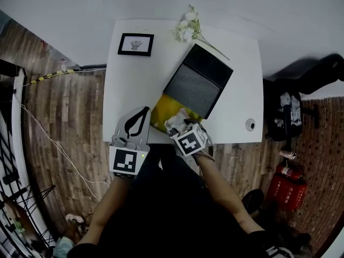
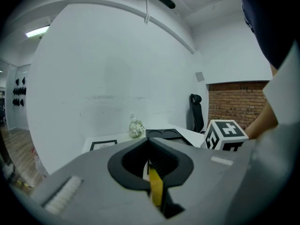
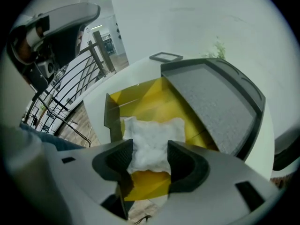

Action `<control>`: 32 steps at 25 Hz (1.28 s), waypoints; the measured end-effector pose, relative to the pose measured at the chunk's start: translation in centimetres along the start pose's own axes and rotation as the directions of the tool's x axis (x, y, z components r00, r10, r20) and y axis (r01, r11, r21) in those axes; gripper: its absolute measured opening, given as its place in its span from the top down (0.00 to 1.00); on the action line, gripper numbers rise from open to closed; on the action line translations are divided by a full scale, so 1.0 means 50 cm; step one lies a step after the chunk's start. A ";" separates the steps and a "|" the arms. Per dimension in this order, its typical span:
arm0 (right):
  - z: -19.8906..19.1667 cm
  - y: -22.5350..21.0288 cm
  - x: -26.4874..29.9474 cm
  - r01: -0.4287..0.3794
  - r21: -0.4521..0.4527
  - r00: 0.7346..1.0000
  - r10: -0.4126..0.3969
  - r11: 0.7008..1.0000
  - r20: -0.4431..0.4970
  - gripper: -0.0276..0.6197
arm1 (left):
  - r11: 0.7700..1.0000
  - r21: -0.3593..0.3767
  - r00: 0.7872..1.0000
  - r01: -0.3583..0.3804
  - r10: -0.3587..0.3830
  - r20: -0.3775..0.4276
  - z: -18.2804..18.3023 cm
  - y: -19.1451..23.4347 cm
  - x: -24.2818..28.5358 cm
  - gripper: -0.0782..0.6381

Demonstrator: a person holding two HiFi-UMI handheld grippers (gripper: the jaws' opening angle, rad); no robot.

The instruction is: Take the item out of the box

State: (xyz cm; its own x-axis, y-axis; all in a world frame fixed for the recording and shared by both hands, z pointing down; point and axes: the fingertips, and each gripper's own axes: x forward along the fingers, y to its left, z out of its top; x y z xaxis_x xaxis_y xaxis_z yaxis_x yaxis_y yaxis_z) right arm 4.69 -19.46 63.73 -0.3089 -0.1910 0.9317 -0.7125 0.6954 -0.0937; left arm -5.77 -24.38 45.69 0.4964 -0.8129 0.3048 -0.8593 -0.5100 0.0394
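A black box (image 1: 164, 107) with a yellow inside lies open near the white table's front edge, its grey-lined lid (image 1: 198, 82) tilted back. A white padded pouch (image 3: 152, 139) lies in the yellow inside (image 3: 154, 102). My right gripper (image 3: 149, 153) hangs over it, open, with one jaw on either side of the pouch's near end; the pads do not press on it. In the head view the right gripper (image 1: 180, 123) covers most of the pouch (image 1: 175, 119). My left gripper (image 1: 141, 112) rests shut at the table's front edge, left of the box, holding nothing (image 2: 149, 142).
At the back of the table (image 1: 236, 63) stand a framed picture (image 1: 136, 44) and a sprig of white flowers (image 1: 187, 28). A small round object (image 1: 250, 124) sits at the front right corner. On the floor are red extinguishers (image 1: 287, 184) at right and cables (image 1: 48, 138) at left.
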 end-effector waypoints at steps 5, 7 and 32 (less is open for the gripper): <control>0.000 -0.004 0.016 0.010 -0.017 0.998 -0.011 1.000 -0.054 0.61 | 1.000 -0.010 1.000 -0.024 0.023 -0.007 -0.005 0.017 -0.004 0.88; -0.001 -0.006 0.022 0.019 -0.025 0.998 -0.021 1.000 -0.065 0.61 | 0.999 -0.015 0.999 -0.034 0.034 -0.011 -0.009 0.025 -0.007 0.88; 0.029 -0.009 -0.038 0.029 0.014 0.996 -0.030 0.999 0.086 0.90 | 0.999 -0.001 0.999 -0.050 0.050 0.012 0.005 0.008 -0.029 0.88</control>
State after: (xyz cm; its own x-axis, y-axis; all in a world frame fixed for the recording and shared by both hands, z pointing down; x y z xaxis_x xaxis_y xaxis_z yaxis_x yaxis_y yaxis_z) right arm 4.68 -20.40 61.47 -0.3404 -0.2712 0.9003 -0.7297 0.6801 -0.0710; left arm -6.80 -23.48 45.01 0.4542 -0.8406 0.2951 -0.8831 -0.4685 0.0248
